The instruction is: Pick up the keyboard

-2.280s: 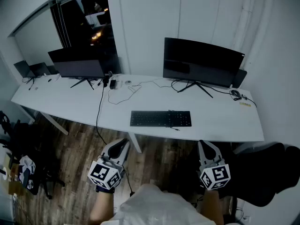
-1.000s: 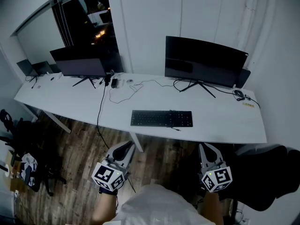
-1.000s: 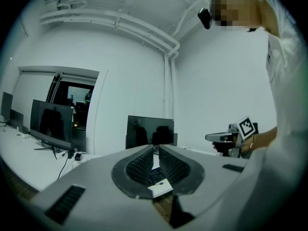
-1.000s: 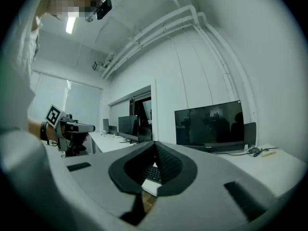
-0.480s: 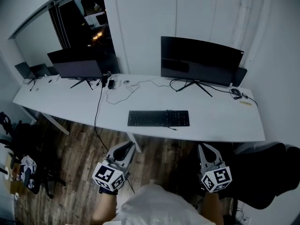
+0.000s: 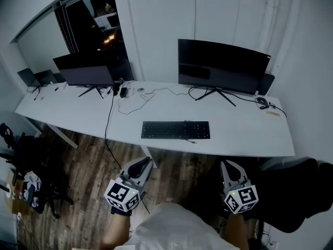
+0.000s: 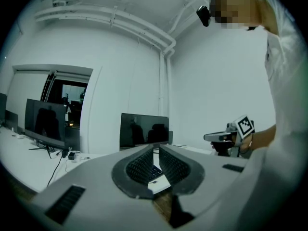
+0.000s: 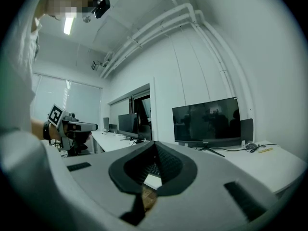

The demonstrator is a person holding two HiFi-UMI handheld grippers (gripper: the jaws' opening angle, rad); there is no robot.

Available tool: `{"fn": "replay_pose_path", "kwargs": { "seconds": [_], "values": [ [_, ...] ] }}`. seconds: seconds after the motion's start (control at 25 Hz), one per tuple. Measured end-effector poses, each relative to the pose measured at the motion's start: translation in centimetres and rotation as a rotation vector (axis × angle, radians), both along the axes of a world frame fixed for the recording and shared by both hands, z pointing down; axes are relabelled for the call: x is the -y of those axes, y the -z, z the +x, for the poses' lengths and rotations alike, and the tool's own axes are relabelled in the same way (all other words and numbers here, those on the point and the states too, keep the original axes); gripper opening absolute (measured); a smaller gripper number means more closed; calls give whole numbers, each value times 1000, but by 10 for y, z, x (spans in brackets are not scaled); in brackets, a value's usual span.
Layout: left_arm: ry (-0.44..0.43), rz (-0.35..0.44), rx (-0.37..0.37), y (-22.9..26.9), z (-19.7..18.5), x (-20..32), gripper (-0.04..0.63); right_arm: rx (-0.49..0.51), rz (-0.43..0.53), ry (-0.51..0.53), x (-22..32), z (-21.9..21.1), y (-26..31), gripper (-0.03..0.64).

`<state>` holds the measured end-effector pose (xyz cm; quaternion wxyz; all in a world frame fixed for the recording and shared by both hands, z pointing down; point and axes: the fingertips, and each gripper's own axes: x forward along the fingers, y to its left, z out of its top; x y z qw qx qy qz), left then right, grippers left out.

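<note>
White walls close off the far side of the room, and a long white desk [image 6: 244,134] runs along them from left to right in the head view, over a dark wood-plank floor [image 6: 86,163]. Two dark monitors stand at the back of the desk, a wide one [image 6: 222,64] towards the right and a smaller one [image 6: 83,69] towards the left, with loose cables [image 6: 136,102] trailing on the surface between them.

The black keyboard [image 6: 176,130] lies flat on the desk near its front edge, roughly in front of the wide monitor's left half. Its long axis runs left to right, parallel to the desk's front edge, and one long side faces the person.

Both grippers are held over the floor, short of the desk and well apart from the keyboard, pointing level towards it. The left gripper [image 6: 144,163] sits below the keyboard's left end in the head view, angled slightly to the right; its jaws are closed together with nothing between them. The right gripper [image 6: 227,164] sits just past the keyboard's right end, and its jaws are likewise pressed together and empty. A black chair [image 6: 296,191] stands at the lower right.
</note>
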<state>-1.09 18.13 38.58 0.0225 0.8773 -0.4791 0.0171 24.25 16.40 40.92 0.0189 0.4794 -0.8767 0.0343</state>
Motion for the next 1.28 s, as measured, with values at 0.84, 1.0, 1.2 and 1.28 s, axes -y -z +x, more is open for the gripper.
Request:
{"fn": "replay_pose_path", "kwargs": {
  "seconds": [0.84, 1.0, 1.2, 1.28],
  "values": [
    [21, -36, -25, -9, -18, 47, 34, -24, -37, 24, 43, -22, -14, 4],
    [8, -54, -29, -15, -24, 69, 34, -36, -52, 25, 65, -32, -17, 3],
    [-13, -55, -33, -27, -35, 104, 34, -36, -71, 19, 96, -44, -24, 3],
    [-13, -64, -32, -26, -40, 119, 34, -37, -78, 19, 108, -50, -25, 3]
  ]
}}
